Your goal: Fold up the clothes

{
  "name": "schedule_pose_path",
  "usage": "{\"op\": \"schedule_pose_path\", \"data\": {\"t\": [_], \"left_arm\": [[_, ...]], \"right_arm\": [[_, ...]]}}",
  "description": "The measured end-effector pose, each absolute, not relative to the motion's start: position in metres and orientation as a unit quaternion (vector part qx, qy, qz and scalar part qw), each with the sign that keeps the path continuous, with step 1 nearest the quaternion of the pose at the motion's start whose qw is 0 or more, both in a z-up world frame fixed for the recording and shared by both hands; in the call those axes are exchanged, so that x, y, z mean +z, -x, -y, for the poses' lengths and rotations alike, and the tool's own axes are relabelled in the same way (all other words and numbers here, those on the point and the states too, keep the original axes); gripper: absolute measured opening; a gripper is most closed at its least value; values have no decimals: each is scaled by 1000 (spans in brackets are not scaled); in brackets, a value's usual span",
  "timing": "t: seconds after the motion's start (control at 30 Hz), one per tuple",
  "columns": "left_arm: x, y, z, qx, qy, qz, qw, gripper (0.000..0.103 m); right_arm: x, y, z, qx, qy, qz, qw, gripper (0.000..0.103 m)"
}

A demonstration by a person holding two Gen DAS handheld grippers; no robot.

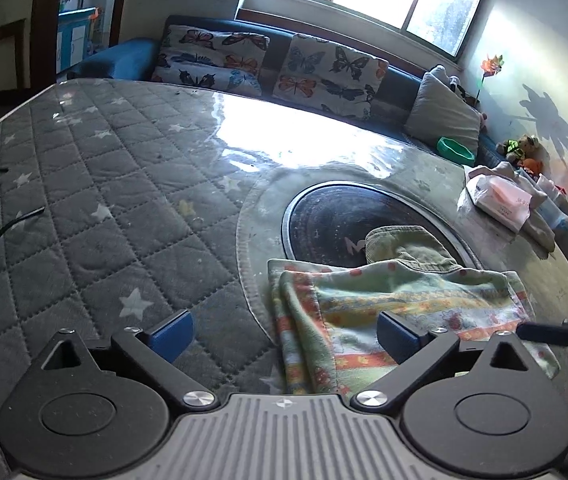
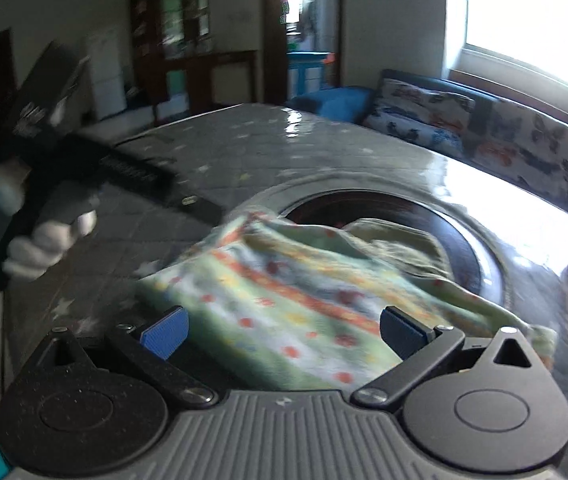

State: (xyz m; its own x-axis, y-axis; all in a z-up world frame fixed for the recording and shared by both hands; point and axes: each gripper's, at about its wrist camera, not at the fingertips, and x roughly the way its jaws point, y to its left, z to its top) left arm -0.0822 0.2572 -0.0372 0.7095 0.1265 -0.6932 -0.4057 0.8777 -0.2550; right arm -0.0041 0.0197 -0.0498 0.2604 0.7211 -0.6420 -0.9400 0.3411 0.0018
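A folded towel [image 1: 383, 304] with green, orange and yellow stripes and red dots lies on the table, partly over a round dark inset [image 1: 323, 220]. Behind it sits a crumpled olive-green garment [image 1: 407, 248]. My left gripper [image 1: 284, 336] is open, its blue pads wide apart; the towel's left edge lies between them, untouched. In the right wrist view the same towel [image 2: 284, 300] looks blurred, with the olive garment [image 2: 395, 240] beyond it. My right gripper [image 2: 284, 336] is open above the towel's near edge, gripping nothing. A white-gloved hand [image 2: 40, 244] holds the other gripper at the left.
The table wears a grey quilted cover with white stars [image 1: 96, 184] under glossy plastic. A pink-and-white tissue pack [image 1: 499, 200] and a green bowl [image 1: 455, 148] sit at the far right. A blue sofa with butterfly cushions [image 1: 212, 56] runs behind the table under the window.
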Motion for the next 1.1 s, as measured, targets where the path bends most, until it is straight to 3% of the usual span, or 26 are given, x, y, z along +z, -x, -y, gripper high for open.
{"op": "schedule_pose_path", "data": {"t": [0.27,0.53,0.7,0.8,0.83,0.93,1.1], "left_arm": [[-37,88,-263,153,213,-352,899,102],[-39,93,-267,153,236,-357,891,102],[-40,95,-272,151,266,-361,881,102],[-41,94,-272,149,284,-363,875,102],[-40,94,-271,148,289,-363,873,102],[-38,94,-271,142,307,-363,868,102],[-37,97,-279,144,358,-356,851,102]], "right_arm": [[-59,50,-59,570,292,-224,735,98],[-73,73,-88,572,346,-207,715,70],[-79,88,-94,566,386,-167,709,58],[-82,95,-96,558,405,-148,709,43],[-82,94,-95,560,399,-151,710,34],[-77,89,-90,566,372,-164,717,23],[-58,69,-73,575,289,-195,740,16]]}}
